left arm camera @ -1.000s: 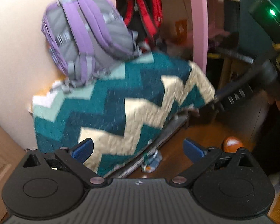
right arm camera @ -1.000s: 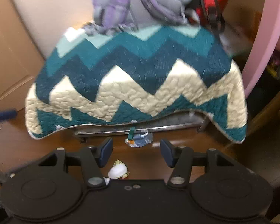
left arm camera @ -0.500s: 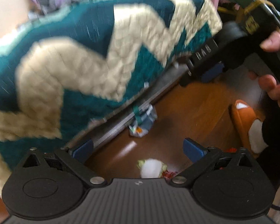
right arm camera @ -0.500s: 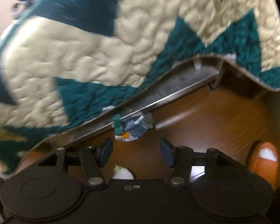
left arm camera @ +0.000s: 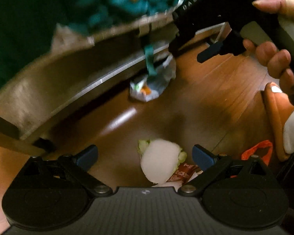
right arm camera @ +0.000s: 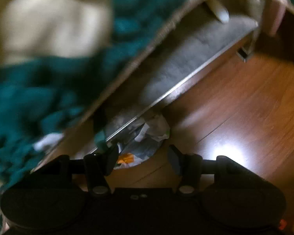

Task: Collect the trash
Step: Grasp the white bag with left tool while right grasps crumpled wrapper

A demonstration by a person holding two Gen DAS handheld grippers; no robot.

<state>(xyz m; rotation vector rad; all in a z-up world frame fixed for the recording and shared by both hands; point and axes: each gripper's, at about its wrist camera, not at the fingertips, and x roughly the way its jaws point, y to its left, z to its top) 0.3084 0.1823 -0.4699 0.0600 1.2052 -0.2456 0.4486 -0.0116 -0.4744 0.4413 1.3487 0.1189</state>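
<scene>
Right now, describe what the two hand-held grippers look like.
Left hand-held gripper: black linkage arms with silver pivot screws, two round black discs, a ribbed grey body and blue pads. Right hand-held gripper: the same black build; seen from the left camera it carries white lettering, a grey handle and a blue-tipped finger.

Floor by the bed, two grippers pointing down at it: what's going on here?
A person holds a gripper in each hand over a wooden floor strewn with litter. The left gripper, open, frames a white and green scrap beside a red-brown wrapper. The right gripper, also open, hangs over a crumpled silver wrapper at the bed frame, under the teal quilt. Nothing is gripped yet. An orange slipper is nearby.
</scene>
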